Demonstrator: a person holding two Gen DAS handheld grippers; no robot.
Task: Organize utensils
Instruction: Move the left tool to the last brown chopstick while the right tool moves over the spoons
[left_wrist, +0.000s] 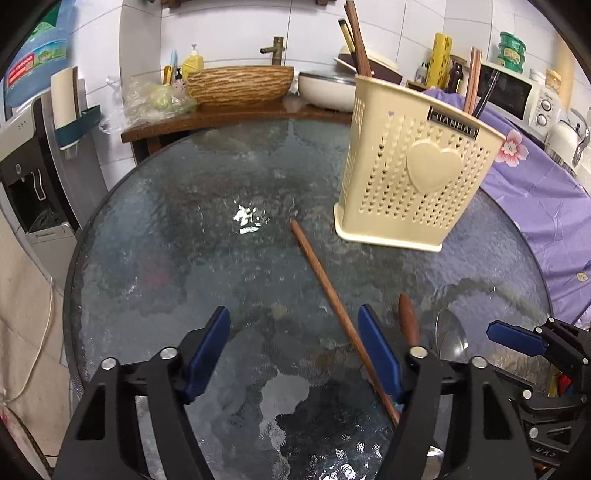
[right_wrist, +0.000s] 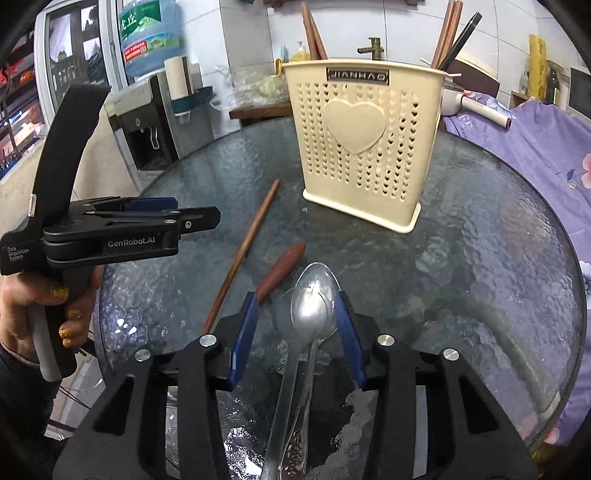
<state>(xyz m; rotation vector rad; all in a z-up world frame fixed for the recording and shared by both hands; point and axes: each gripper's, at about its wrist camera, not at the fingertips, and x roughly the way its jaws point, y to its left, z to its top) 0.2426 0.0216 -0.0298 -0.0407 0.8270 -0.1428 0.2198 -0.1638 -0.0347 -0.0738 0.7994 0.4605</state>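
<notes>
On the glass table (left_wrist: 155, 229), left to right: left gripper (left_wrist: 295, 354) stands part open astride the loose chopstick (left_wrist: 321, 288), pads not yet pressing. Right gripper (right_wrist: 295, 328) stands part open around two stacked spoons (right_wrist: 314, 306); contact cannot be confirmed. Step in hand, by judgement: pick-up. Next move calls for closing, lifting, carrying to the cream holder (right_wrist: 358, 147), standing behind the utensils and already containing chopsticks.
</notes>
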